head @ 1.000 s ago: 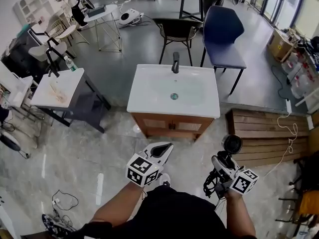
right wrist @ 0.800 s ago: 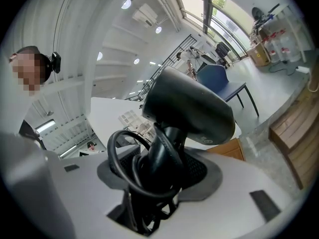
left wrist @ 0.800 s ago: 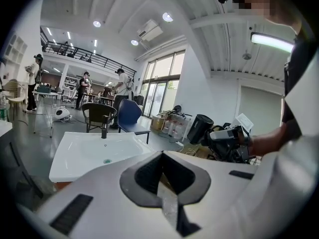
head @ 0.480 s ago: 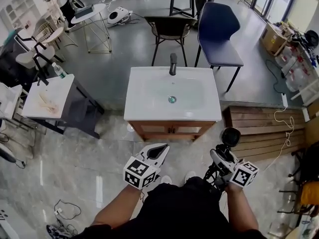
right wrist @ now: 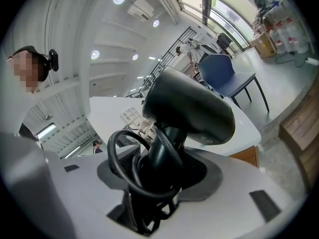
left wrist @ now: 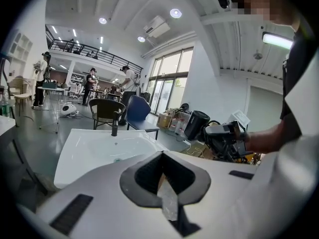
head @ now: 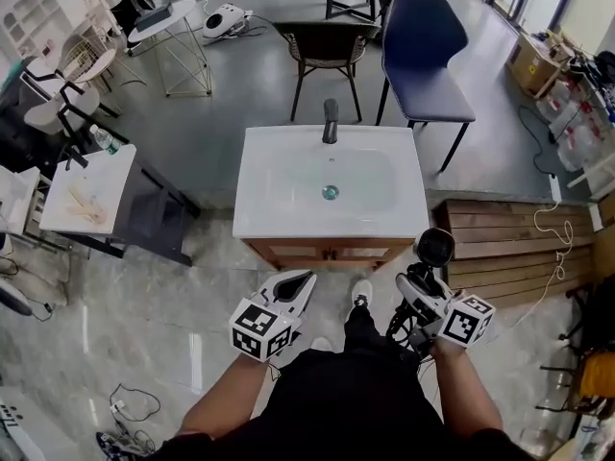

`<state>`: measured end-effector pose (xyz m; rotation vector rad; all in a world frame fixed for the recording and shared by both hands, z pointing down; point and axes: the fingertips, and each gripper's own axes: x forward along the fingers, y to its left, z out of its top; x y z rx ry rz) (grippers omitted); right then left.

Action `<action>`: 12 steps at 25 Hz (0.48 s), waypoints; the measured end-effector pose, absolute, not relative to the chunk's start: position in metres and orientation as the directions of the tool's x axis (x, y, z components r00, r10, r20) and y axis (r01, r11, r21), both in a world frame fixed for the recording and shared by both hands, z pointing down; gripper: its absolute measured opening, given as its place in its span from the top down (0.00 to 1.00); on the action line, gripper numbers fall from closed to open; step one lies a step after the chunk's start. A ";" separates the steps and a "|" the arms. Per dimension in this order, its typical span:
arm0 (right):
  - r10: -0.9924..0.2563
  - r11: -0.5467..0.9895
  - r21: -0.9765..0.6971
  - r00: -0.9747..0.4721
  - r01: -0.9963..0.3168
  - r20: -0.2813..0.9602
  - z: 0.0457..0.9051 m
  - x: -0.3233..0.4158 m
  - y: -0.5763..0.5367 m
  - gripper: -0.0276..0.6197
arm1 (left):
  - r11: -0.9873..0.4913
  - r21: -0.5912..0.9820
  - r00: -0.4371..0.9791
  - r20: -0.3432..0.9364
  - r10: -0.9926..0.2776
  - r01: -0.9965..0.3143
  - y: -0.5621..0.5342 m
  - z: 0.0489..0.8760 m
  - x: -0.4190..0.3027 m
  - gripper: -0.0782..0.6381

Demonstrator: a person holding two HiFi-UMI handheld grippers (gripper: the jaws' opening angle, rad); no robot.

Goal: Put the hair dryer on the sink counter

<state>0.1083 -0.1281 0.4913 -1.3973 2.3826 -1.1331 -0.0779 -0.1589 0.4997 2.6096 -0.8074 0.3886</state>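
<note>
The white sink counter [head: 261,221] with its black faucet [head: 330,121] stands on a wooden cabinet straight ahead of me. My right gripper [head: 420,291] is shut on the handle of the black hair dryer [head: 434,247], held in the air just short of the counter's front right corner. In the right gripper view the hair dryer [right wrist: 192,108] rises from the right gripper [right wrist: 159,168], its cord coiled round the handle, with the counter [right wrist: 244,126] behind. My left gripper [head: 291,289] hovers before the cabinet front, its jaws together and nothing between them. The left gripper view shows the left gripper [left wrist: 164,178], the counter [left wrist: 94,151] and the hair dryer [left wrist: 197,125].
Behind the sink stand a blue chair [head: 423,51] and a dark chair [head: 327,46]. A wooden pallet platform [head: 500,253] lies to the right, a small white table [head: 82,185] to the left. A cable [head: 130,397] lies on the floor. People stand far back.
Both grippers have moved forward toward the sink counter, which now lies nearer in the head view. The hair dryer stays in the right gripper, and the left jaws are unchanged.
</note>
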 end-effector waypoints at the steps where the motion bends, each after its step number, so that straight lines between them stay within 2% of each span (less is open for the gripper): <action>1: -0.798 0.282 -0.678 -0.559 -0.678 0.227 0.491 0.110 -0.136 0.61 | -0.758 0.275 0.793 0.371 -0.484 -0.591 -0.165 0.501 -0.076 0.89; 12: -0.774 0.289 -0.704 -0.591 -0.648 0.226 0.507 0.154 -0.232 0.61 | -0.752 0.256 0.776 0.396 -0.491 -0.607 -0.261 0.503 -0.018 0.89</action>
